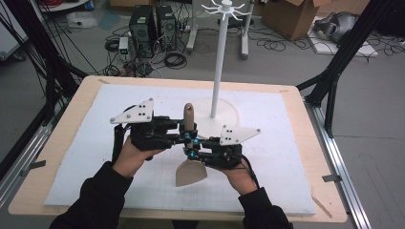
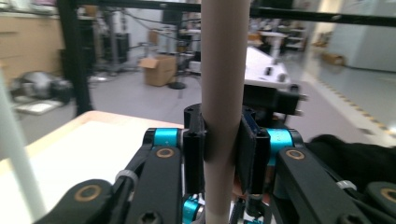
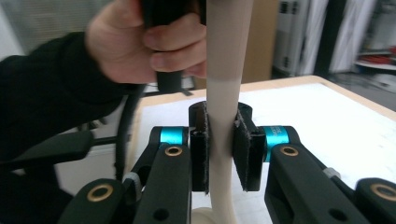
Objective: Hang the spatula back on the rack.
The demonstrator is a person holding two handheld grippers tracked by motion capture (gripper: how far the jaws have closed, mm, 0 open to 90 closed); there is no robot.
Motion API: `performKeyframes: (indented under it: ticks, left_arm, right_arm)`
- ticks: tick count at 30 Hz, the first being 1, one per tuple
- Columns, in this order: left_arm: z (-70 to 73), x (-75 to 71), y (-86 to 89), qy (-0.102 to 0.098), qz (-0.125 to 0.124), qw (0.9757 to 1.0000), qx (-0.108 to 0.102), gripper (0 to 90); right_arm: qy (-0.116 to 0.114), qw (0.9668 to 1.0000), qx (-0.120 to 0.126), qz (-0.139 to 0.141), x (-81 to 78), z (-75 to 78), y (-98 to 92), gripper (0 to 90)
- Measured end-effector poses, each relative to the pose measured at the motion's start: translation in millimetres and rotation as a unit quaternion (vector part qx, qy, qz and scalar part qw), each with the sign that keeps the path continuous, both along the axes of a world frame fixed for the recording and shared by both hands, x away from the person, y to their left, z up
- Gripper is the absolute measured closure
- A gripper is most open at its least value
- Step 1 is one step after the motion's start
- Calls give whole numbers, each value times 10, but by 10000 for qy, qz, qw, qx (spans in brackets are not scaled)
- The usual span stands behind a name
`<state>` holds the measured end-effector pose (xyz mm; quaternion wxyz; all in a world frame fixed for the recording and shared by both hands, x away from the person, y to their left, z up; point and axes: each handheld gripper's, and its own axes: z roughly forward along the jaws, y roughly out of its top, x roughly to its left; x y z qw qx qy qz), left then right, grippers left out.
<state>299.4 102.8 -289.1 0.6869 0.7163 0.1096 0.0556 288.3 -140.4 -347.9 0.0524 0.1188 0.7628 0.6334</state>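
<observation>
A beige spatula stands upright over the white mat, wide blade down and rounded handle tip up. My left gripper comes in from the left and is shut on the upper handle. In the left gripper view its pads press both sides of the thick spatula handle. My right gripper comes in from the right, just below the left one, and is shut on the thinner neck. In the right gripper view the spatula neck sits clamped between the pads, with the other hand behind it.
A tall white hook stand on a round base rises just behind the grippers. A white foam mat covers the wooden table. Computers, cables and a cardboard box lie on the floor beyond.
</observation>
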Motion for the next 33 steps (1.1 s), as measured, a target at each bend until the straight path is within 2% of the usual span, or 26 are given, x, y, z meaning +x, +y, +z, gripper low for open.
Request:
performKeyframes:
  ticks: [1, 2, 5, 11, 13, 17, 20, 24, 27, 31, 33]
  left_arm:
    - [-2, 2, 8, 9, 177, 9998, 14, 514]
    - [-13, 8, 30, 34, 333, 9994, -8, 422]
    - [-57, 10, 115, -69, 641, 9979, 96, 393]
    - [-185, 29, 380, -41, 978, 9952, 47, 263]
    - [-240, 17, 469, -167, 1058, 9940, 208, 246]
    - [-383, -20, 619, -210, 1204, 9922, 240, 192]
    - [-475, -37, 710, -120, 1346, 9904, 277, 192]
    - [-586, -63, 835, -76, 1585, 9864, 419, 196]
    - [-650, -63, 918, 96, 1725, 9842, 377, 188]
    - [-729, -51, 995, 207, 1887, 9806, 488, 172]
    - [-762, -55, 1030, 232, 1918, 9800, 468, 173]
  right_arm:
    - [-22, 9999, -29, -132, 6, -3, 4, 788]
    - [10, 9997, -43, -223, 7, -5, 2, 788]
    - [40, 9987, -56, -500, 22, -6, -25, 788]
    - [55, 9969, 19, -778, 33, 28, -115, 787]
    - [76, 9961, 98, -871, 40, 43, -151, 787]
    - [161, 9937, 117, -1102, 66, 88, -204, 787]
    - [143, 9928, 97, -1182, 118, 123, -233, 787]
    - [152, 9921, 126, -1239, 174, 187, -264, 787]
    - [115, 9917, 159, -1268, 196, 253, -285, 787]
    - [54, 9908, 199, -1339, 230, 338, -320, 787]
    - [92, 9902, 213, -1378, 252, 366, -337, 787]
